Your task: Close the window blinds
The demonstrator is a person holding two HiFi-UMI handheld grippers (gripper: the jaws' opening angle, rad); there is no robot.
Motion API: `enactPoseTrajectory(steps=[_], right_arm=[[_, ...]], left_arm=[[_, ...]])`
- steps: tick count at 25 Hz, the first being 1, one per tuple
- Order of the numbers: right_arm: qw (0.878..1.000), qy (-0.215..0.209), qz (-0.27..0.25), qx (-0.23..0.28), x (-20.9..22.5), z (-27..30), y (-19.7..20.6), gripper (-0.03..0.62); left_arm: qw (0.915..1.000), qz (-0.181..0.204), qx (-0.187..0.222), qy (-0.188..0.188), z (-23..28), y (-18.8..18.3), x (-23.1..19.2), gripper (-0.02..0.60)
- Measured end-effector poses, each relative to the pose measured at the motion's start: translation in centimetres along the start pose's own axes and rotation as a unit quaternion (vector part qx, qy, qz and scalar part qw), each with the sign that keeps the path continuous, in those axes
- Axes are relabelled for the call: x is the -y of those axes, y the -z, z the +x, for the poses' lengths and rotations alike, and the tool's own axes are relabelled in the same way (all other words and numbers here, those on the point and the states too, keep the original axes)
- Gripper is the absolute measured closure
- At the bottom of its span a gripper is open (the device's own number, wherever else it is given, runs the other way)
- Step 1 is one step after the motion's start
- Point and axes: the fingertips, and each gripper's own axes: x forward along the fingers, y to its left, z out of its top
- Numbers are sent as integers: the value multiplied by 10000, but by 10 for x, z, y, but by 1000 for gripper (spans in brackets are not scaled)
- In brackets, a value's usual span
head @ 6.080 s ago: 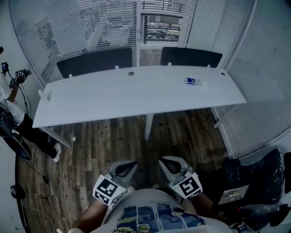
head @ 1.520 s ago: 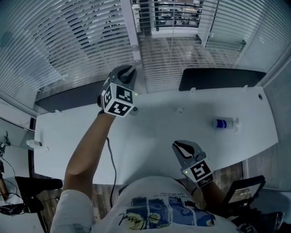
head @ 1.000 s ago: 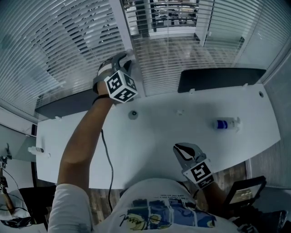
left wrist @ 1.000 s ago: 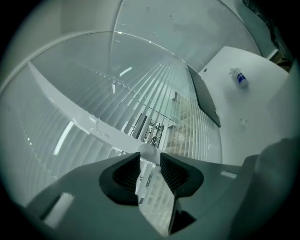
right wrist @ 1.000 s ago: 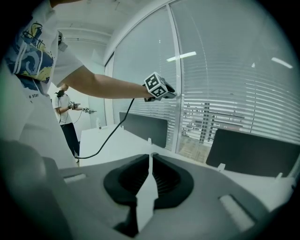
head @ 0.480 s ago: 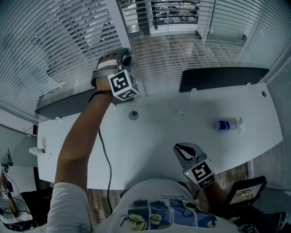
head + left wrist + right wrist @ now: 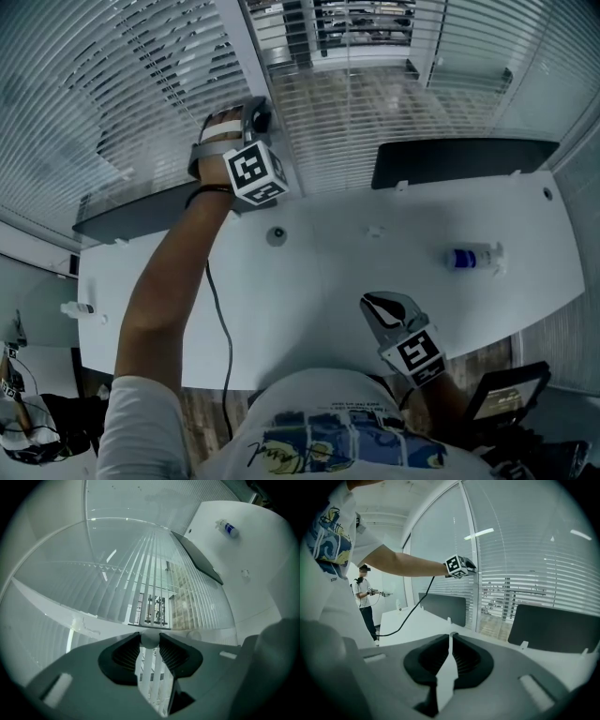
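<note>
White slatted blinds [image 7: 141,84] cover the curved glass wall behind the desk; their slats stand partly open, so the outside shows between them. My left gripper [image 7: 257,118] is raised against the blinds, next to the white window post [image 7: 239,37]. In the left gripper view a small round whitish blind wand [image 7: 150,638] sits between the pads of the left gripper [image 7: 150,641], touching both as the jaws are closing. My right gripper [image 7: 380,302] hangs low near the body over the desk edge, shut on nothing [image 7: 450,637].
A long white desk [image 7: 328,281] stands between the person and the window, with a small bottle [image 7: 466,257] on its right part and a round grommet [image 7: 275,234]. Dark partition panels [image 7: 459,161] line its far edge. A second person [image 7: 363,597] stands at the far left.
The left gripper rose from waist height to the blinds, then settled beside the window post, barely shifting over the last half second. The right gripper stayed low near the body.
</note>
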Motion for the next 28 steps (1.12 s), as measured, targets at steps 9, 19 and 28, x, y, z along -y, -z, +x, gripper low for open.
enactPoseTrajectory(steps=[9, 19, 28], right_arm=[[10000, -47, 40, -21, -5, 0, 5, 580], [10000, -3, 99, 9, -3, -2, 4, 579], [9999, -19, 105, 11, -4, -1, 3, 580]], left_arm=[[9873, -1573, -57, -190, -4, 2, -5, 454], [9014, -4318, 52, -316, -8, 12, -12, 454], [7869, -6155, 262, -342, -12, 23, -17, 453]])
